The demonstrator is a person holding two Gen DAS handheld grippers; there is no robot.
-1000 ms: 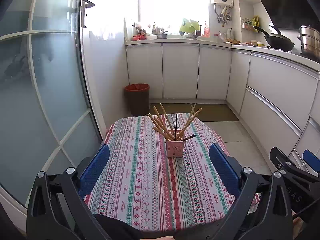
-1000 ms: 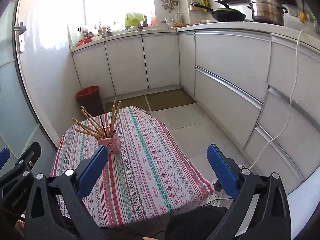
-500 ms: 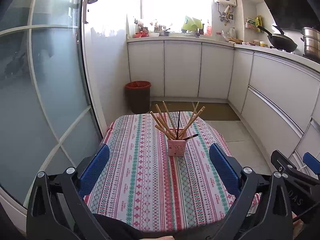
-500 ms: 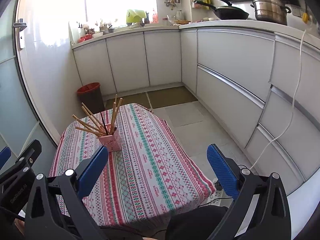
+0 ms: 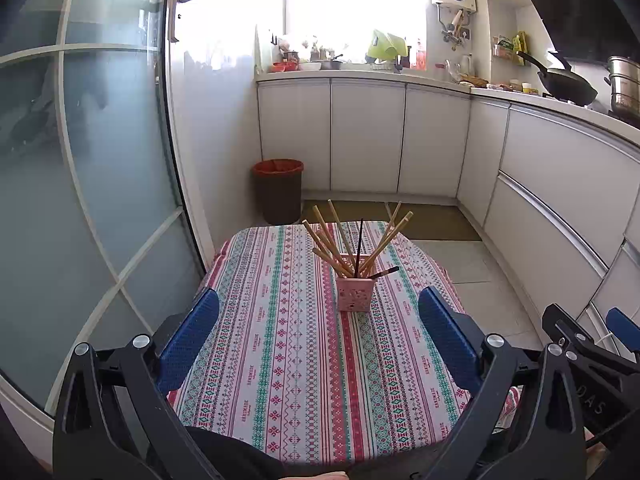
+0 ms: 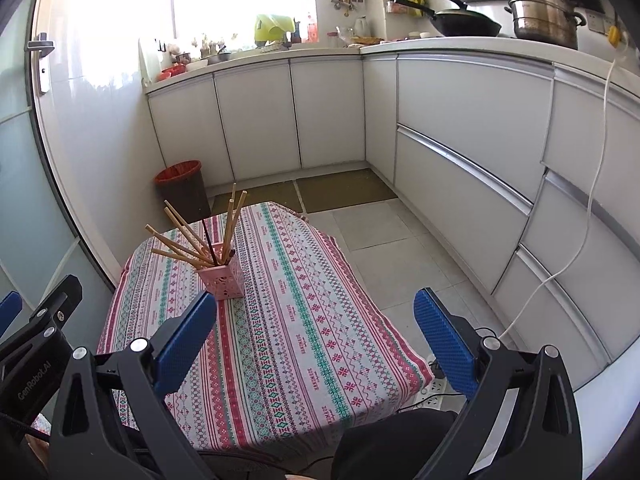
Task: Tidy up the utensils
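Well ahead of left claw (image 5: 319,326): chopstick holder (image 5: 354,293).

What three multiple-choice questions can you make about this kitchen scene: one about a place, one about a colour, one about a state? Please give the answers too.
1. Where do the chopsticks stand?
A. in the holder on the table
B. flat on the table
C. on the counter

2. What colour is the holder?
A. green
B. pink
C. black

3. How is the left tool?
A. shut on a chopstick
B. shut, empty
C. open, empty

Answers: 1 A, the sticks fan out of the holder's top. 2 B, its walls are pink. 3 C, its blue pads stand wide apart with only tablecloth between them.
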